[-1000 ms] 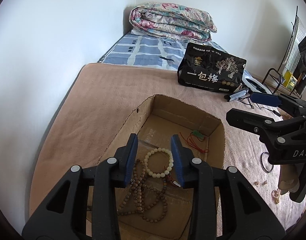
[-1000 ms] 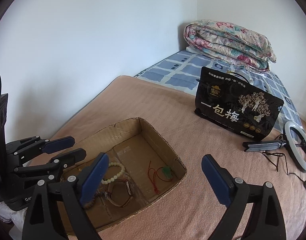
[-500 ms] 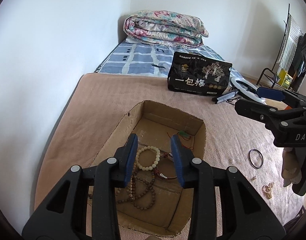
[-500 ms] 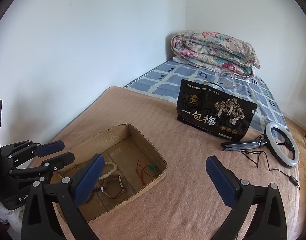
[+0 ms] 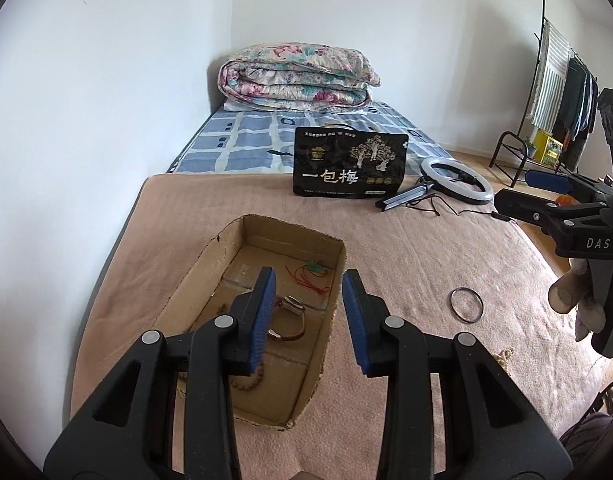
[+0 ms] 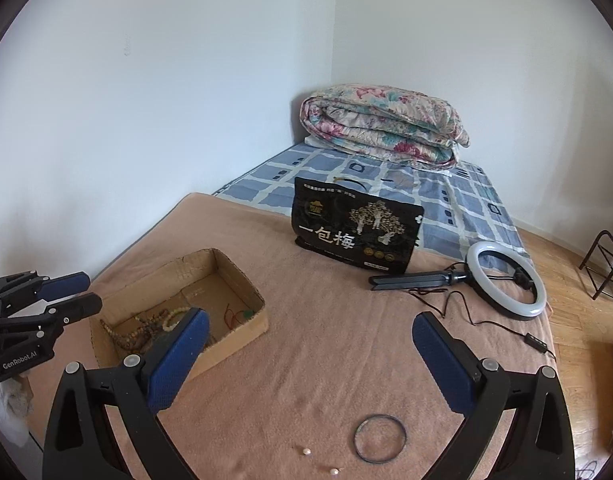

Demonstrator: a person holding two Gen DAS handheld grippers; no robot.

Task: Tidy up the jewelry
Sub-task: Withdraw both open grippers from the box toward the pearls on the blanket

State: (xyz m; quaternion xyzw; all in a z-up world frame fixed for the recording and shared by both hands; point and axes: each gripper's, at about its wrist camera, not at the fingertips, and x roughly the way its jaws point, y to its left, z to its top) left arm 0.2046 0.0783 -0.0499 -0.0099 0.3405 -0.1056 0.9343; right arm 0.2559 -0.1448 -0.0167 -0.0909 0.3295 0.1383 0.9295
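Note:
An open cardboard box [image 5: 208, 270] [image 6: 242, 330] sits on the tan blanket and holds bead strings [image 6: 144, 330], a watch [image 5: 292, 310] and a red cord with a green pendant [image 5: 314, 270]. A dark bangle [image 5: 465, 305] [image 6: 380, 438] lies on the blanket to the right of the box. Small pearl pieces [image 6: 306, 451] lie next to it. My left gripper [image 5: 308, 316] is open and empty above the box's near right side. My right gripper [image 6: 306, 356] is wide open and empty above the blanket, just behind the bangle.
A black printed bag [image 5: 350, 168] stands behind the box. A ring light [image 6: 504, 284] with its cable lies at the right. A folded floral quilt [image 5: 294, 78] lies on the blue checked sheet. A pale bead string [image 5: 502, 356] lies near the bed's right edge.
Both grippers have pulled back and up from the box. The left one has shifted right, over the box's right wall. The bangle and pearls have come into the right wrist view.

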